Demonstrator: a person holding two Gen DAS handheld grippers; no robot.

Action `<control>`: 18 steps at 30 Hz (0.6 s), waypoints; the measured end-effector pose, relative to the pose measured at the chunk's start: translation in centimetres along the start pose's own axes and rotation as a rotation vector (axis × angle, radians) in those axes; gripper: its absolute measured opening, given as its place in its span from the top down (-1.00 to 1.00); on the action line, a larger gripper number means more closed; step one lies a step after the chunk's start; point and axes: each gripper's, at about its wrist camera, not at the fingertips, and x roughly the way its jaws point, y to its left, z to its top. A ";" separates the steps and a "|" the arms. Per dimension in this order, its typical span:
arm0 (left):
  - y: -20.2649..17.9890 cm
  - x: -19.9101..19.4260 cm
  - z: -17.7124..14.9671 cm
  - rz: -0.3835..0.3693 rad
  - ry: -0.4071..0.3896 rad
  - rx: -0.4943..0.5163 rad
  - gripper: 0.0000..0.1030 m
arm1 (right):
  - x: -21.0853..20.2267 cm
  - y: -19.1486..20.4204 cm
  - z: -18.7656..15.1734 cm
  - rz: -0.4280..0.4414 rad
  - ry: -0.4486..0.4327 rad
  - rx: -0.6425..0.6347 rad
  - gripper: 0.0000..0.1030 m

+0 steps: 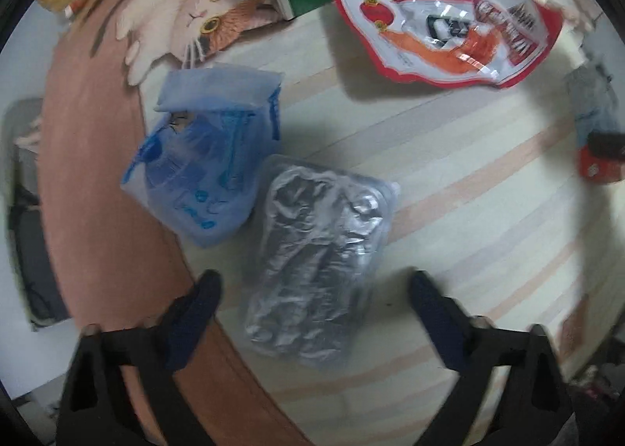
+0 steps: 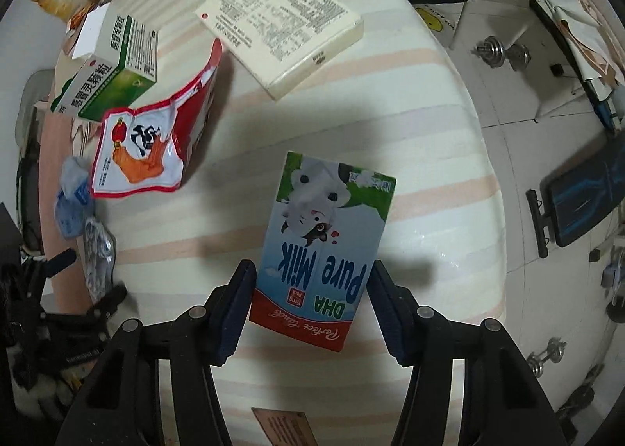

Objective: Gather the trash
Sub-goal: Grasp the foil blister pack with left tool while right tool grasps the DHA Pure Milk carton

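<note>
My left gripper (image 1: 314, 282) is open above a crumpled silver foil packet in clear plastic (image 1: 316, 262), which lies between the fingers on the striped bed. A blue plastic wrapper (image 1: 207, 164) lies just left of it. A red snack pouch (image 1: 449, 35) lies farther back, also in the right wrist view (image 2: 152, 141). My right gripper (image 2: 310, 282) is shut on a "Pure Milk" carton (image 2: 324, 246) and holds it above the bed. The foil packet (image 2: 97, 254) and blue wrapper (image 2: 72, 203) show at the left there.
A green and white medicine box (image 2: 113, 70) and a flat cream box (image 2: 281, 27) lie on the striped bedding (image 2: 429, 172). A cat-print cushion (image 1: 187, 12) and brown cover (image 1: 97, 211) lie left. Dumbbells (image 2: 504, 51) and a bench (image 2: 582, 203) stand on the tiled floor right.
</note>
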 end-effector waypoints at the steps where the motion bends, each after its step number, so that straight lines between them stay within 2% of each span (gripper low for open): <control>1: 0.2 -0.2 -0.2 -0.055 0.005 -0.022 -0.24 | -0.1 -0.2 -0.1 -0.001 0.004 -0.002 -0.16; 2: 0.2 -0.5 -0.6 -0.071 0.002 -0.058 -0.16 | -0.1 -0.3 -0.5 -0.002 0.006 -0.001 -0.16; 4: 0.3 -0.6 -1.3 -0.088 0.007 -0.115 -0.14 | 0.0 -0.2 -0.9 0.002 0.018 -0.008 -0.16; 6: 0.3 -0.7 -2.6 -0.116 0.009 -0.218 -0.14 | 0.2 -0.1 -1.6 0.008 0.037 -0.029 -0.16; 9: 0.2 -0.9 -5.5 -0.231 0.026 -0.425 -0.14 | 0.3 0.4 -3.1 -0.006 0.058 -0.096 -0.16; 10: 0.0 -1.0 -6.3 -0.248 0.032 -0.463 -0.14 | 0.3 0.5 -3.6 -0.022 0.062 -0.122 -0.16; 13: -1.0 -1.2 -7.4 -0.228 0.011 -0.481 -0.15 | 0.5 0.6 -4.4 -0.061 0.063 -0.146 -0.16; 18: -2.6 -1.3 -6.7 -0.196 0.026 -0.459 -0.16 | 1.0 0.4 -4.8 -0.083 0.054 -0.130 -0.17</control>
